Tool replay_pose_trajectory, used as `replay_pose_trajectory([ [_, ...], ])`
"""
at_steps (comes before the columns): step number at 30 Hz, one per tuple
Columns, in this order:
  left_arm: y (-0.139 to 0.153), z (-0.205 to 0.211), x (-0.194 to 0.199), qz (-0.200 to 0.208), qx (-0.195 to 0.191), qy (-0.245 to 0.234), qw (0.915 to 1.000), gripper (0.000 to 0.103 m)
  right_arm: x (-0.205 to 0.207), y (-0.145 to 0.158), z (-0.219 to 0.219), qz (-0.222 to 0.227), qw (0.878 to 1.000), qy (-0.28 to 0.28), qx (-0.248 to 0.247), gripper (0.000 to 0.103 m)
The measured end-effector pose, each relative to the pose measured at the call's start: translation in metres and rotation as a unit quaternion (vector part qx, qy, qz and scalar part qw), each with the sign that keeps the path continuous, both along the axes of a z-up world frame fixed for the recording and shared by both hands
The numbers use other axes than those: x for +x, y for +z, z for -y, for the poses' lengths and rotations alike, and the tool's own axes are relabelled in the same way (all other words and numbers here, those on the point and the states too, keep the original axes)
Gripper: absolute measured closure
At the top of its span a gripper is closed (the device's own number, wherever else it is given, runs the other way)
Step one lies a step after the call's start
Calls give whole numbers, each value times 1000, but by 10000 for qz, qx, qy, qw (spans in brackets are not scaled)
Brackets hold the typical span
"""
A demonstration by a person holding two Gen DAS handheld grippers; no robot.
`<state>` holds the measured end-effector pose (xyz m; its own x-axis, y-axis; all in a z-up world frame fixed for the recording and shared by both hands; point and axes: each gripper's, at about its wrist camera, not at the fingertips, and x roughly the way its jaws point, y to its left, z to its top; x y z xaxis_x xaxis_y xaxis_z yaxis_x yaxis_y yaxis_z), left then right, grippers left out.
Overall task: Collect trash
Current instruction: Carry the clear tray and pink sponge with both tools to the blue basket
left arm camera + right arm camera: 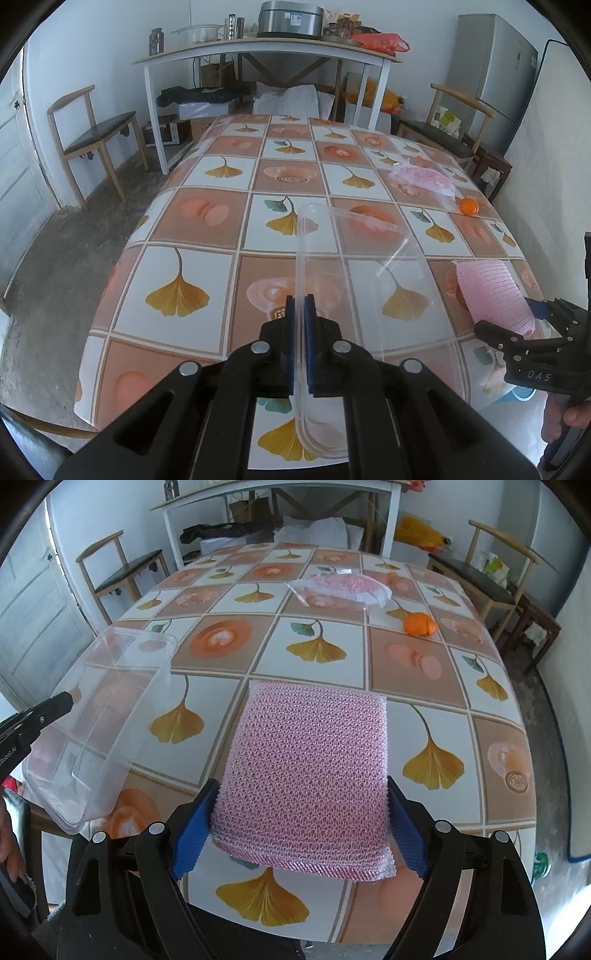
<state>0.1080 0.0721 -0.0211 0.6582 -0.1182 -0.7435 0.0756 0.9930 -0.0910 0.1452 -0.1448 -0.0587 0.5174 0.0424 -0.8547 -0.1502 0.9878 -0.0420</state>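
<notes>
- The left gripper [300, 306] has its two blue pads pressed together on the thin wall of a clear plastic box [365, 280].
- The clear plastic box [107, 716] is held up off the table, tilted, with its open side facing the middle of the table.
- The right gripper [301, 825] has its blue pads wide apart, one on each side of a pink foam net [306, 775].
- The pads touch the two side edges of the net and seem to squeeze it a little.
- The pink foam net [493, 295] is at the near edge of the table, on the right side of the box and apart from it.
- The table [332, 661] has a shiny cloth with yellow leaves and orange flowers in squares.
- Farther back on the table lies a clear bag with pink foam [343, 587] inside it.
- A small orange fruit [419, 624] sits near that bag, a bit closer to the right edge of the table.
- In the left camera the same clear bag [424, 177] and orange fruit [468, 206] are at the far right of the table.
- A wooden chair [92, 136] stands by the wall on the left.
- A white side table [266, 55] with pots and jars stands behind the big table.
- A grey fridge [491, 66] stands in the right corner.
</notes>
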Motion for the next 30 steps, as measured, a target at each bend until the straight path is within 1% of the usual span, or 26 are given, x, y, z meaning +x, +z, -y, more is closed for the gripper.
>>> replay_pose_trajectory([
  [30, 14, 1, -6, 328, 123, 39, 9994, 100, -2, 10, -6, 173, 9999, 7, -8, 23],
])
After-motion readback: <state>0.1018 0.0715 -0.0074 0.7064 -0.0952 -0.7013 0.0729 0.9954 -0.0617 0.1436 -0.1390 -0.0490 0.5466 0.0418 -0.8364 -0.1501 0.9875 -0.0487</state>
